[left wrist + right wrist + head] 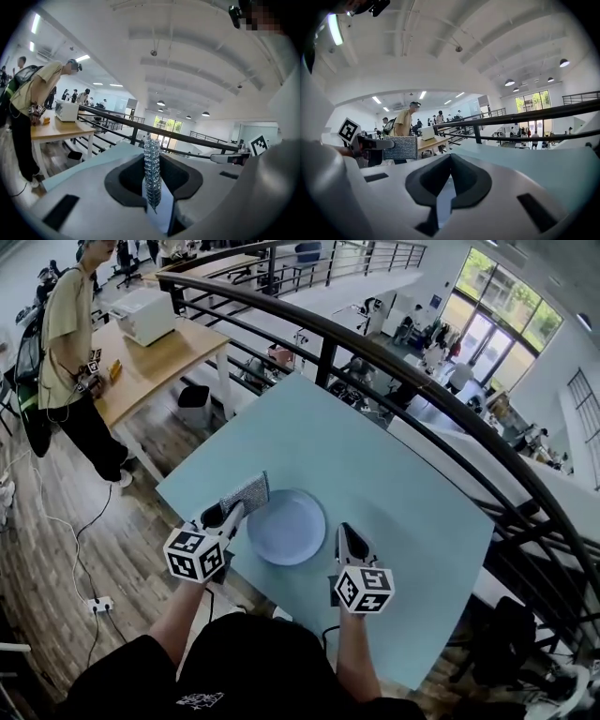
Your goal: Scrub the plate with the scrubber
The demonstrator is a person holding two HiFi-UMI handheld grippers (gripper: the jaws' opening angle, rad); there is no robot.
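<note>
A round pale blue plate (286,527) lies flat on the light blue table (412,521), near its front edge. My left gripper (234,512) is at the plate's left rim, shut on a silver mesh scrubber (247,492) that sticks out beyond the jaws; it stands edge-on between them (151,173) in the left gripper view. My right gripper (341,531) is shut just off the plate's right rim. Whether it pinches the rim I cannot tell. From the right gripper view (449,161) the scrubber (400,148) shows at the left.
A black railing (375,352) curves behind the table. At the far left, a person in a yellow shirt (66,343) stands at a wooden table (155,367) that carries a white box (145,315). A power strip (98,604) lies on the wooden floor.
</note>
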